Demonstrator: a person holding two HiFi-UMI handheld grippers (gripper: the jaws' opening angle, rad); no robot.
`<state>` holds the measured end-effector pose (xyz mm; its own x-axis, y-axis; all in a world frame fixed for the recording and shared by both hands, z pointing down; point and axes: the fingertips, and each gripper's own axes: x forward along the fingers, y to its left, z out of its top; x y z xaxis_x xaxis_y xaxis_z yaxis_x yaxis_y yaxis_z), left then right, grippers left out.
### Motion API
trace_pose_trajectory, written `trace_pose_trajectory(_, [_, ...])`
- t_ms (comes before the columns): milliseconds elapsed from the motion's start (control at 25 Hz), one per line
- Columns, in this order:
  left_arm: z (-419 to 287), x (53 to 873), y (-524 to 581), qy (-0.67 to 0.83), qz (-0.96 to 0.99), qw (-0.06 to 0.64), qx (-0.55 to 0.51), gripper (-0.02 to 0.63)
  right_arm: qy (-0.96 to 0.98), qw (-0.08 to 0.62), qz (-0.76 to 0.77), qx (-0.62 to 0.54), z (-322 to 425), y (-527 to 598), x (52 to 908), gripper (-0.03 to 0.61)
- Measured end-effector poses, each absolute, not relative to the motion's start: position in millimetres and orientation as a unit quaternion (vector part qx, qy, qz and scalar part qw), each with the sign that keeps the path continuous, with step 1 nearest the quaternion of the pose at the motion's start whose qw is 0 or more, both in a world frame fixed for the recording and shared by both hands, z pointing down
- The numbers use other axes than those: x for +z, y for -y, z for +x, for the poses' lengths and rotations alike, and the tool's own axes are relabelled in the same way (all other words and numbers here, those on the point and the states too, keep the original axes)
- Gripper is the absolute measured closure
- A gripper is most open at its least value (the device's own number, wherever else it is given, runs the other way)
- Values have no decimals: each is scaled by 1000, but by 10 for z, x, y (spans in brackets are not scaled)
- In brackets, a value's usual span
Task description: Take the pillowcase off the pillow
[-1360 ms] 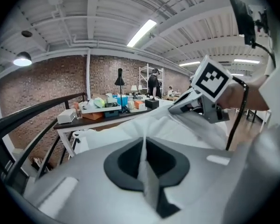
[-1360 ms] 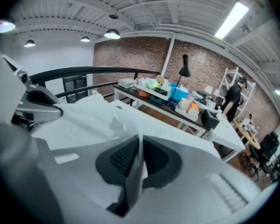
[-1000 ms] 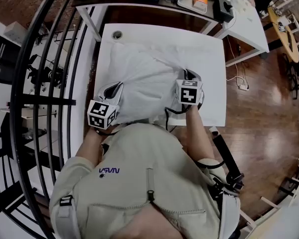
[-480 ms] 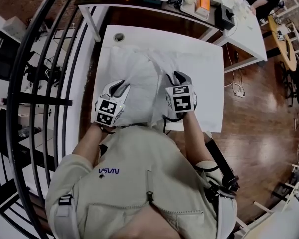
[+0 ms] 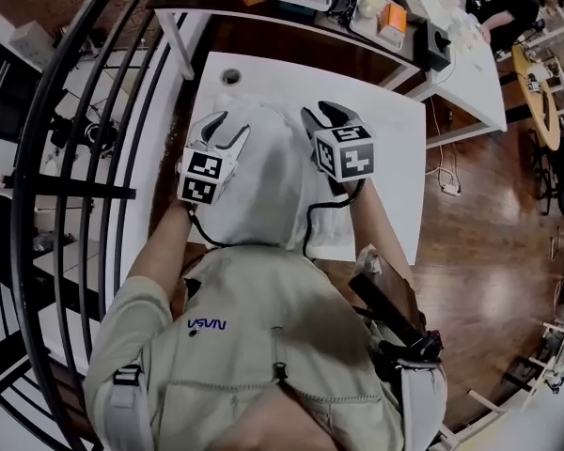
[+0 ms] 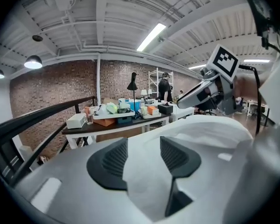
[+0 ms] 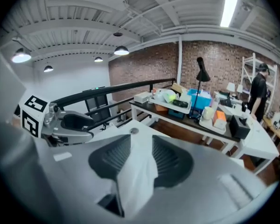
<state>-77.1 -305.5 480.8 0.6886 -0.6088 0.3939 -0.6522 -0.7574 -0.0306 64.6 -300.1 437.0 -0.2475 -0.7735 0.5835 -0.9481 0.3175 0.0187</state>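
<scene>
We hold the left gripper (image 5: 227, 130) and the right gripper (image 5: 322, 114) above the counter (image 5: 381, 111). Both pairs of jaws have just been opening and stand apart, with a fold of white pillowcase (image 5: 268, 191) between each pair.

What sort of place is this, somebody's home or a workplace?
Most likely a workplace, a loft-style lab or workshop: a bare brick wall, a cluttered worktable and a black metal railing.

Soft matt white cloth pillowcase (image 5: 263, 172), smooth white table (image 5: 399, 130), glossy wooden floor (image 5: 489, 252), ribbed matt black fingers (image 6: 113, 160)
</scene>
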Motion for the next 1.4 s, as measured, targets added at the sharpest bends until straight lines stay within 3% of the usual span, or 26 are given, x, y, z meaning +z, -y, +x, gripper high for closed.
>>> trace_pose_trajectory(320, [-404, 5189, 3340, 301, 911, 110, 261, 299, 759, 329, 516, 222, 508, 3577, 4961, 434])
trace_pose_trajectory(480, [-350, 5435, 3258, 268, 902, 145, 306, 301, 758, 384, 468, 243, 413, 3602, 5277, 425])
trace_pose_trajectory(640, [-294, 5621, 3076, 227, 896, 158, 346, 369, 760, 429, 409, 267, 300, 3505, 5530, 420])
trace_pose_trajectory(760, [-243, 5712, 2948, 204, 896, 141, 369, 482, 744, 454, 399, 285, 355, 3421, 5684, 427])
trace_pose_trajectory(840, [-244, 5696, 2883, 203, 896, 119, 377, 555, 740, 451, 407, 289, 379, 3404, 5704, 471])
trace_pose_trajectory(880, [-255, 5650, 2852, 205, 897, 107, 376, 570, 746, 436, 412, 289, 348, 3417, 5670, 534])
trace_pose_trajectory(920, [-272, 5574, 2817, 209, 900, 94, 372, 577, 755, 416, 418, 289, 306, 3435, 5618, 567])
trace_pose_trajectory(1000, [-312, 5365, 2734, 219, 907, 73, 353, 581, 756, 391, 439, 288, 337, 3454, 5520, 571])
trace_pose_trajectory(1280, [-423, 4593, 2406, 236, 937, 14, 258, 584, 692, 415, 562, 183, 1118, 3593, 5089, 571])
trace_pose_trajectory(1400, [-655, 4458, 2414, 258, 938, 29, 232, 584, 654, 413, 602, 197, 1531, 3485, 5069, 571])
